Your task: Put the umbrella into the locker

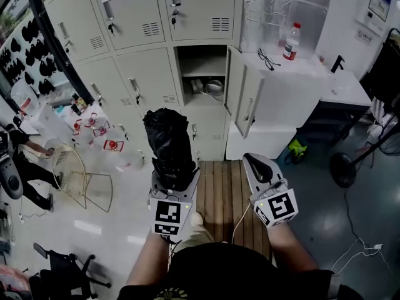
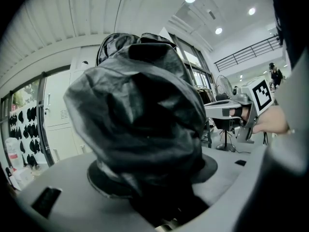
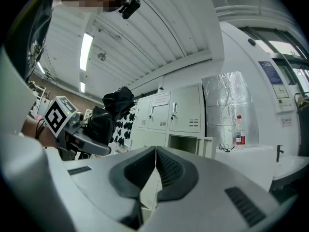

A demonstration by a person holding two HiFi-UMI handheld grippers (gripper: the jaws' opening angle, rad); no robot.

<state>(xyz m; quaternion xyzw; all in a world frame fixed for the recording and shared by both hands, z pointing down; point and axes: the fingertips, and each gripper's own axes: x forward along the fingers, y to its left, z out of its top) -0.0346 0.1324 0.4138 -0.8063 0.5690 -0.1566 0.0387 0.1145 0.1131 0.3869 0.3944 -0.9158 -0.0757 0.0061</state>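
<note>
A folded black umbrella (image 1: pixel 167 144) stands upright in my left gripper (image 1: pixel 174 174), whose jaws are shut on its lower part. In the left gripper view the umbrella (image 2: pixel 137 112) fills the middle and hides what lies ahead. My right gripper (image 1: pixel 255 165) is to the right of it, shut and empty, its ribbed pads (image 3: pixel 166 167) pressed together. The open locker (image 1: pixel 203 74) is ahead in the middle row of the cabinet, its door (image 1: pixel 240 91) swung out to the right. The right gripper view shows the same open locker (image 3: pixel 183 143) beyond the jaws.
Something pale lies on the open locker's lower shelf (image 1: pixel 212 87). A white table (image 1: pixel 294 80) on the right carries a bottle (image 1: pixel 290 41) and glasses (image 1: pixel 267 60). A wooden bench (image 1: pixel 228 195) lies below the grippers. Wire racks (image 1: pixel 78 174) and bags crowd the left floor.
</note>
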